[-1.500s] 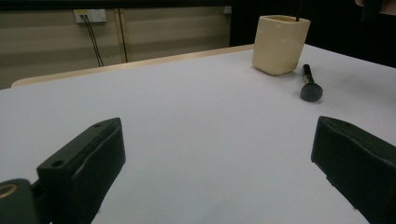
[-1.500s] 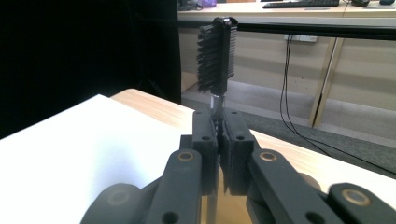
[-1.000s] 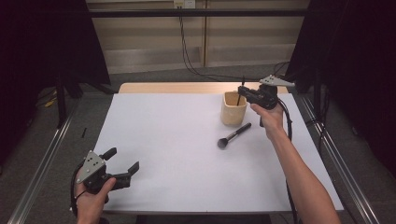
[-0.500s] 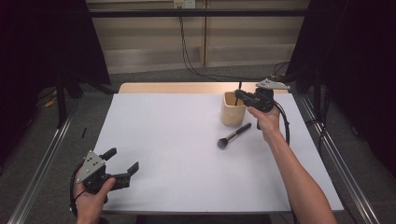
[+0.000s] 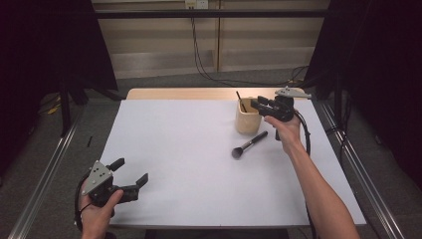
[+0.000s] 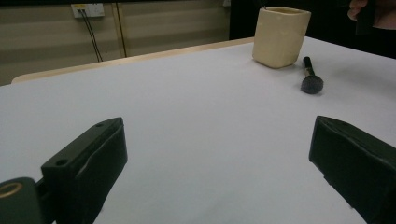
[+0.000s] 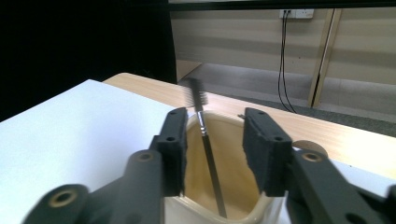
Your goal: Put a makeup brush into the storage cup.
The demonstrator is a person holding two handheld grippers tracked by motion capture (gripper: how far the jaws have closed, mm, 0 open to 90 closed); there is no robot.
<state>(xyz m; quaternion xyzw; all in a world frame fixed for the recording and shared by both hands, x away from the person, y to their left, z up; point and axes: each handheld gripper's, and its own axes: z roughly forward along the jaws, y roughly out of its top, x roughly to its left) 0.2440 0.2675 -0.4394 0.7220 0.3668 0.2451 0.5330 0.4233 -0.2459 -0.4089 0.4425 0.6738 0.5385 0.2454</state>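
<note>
1. The right gripper [image 5: 255, 104] has shifted a little over the last second and sits over the beige cup [image 5: 247, 122]; its fingers [image 7: 173, 148] have parted, releasing the thin brush [image 7: 205, 140], which stands inside the cup.
2. The makeup brush [image 5: 249, 145] lies unmoved on the tabletop [image 5: 189, 149] beside the cup, judged next.
3. The left gripper [image 5: 134, 174] stays idle, fingers apart, empty.

cup [image 5: 247, 119]: just before right gripper [image 5: 257, 104], holding wand [image 7: 205, 140]
brush [image 5: 248, 145]: on table [image 5: 189, 149], beside cup
left gripper [image 5: 130, 174]: well apart
</note>
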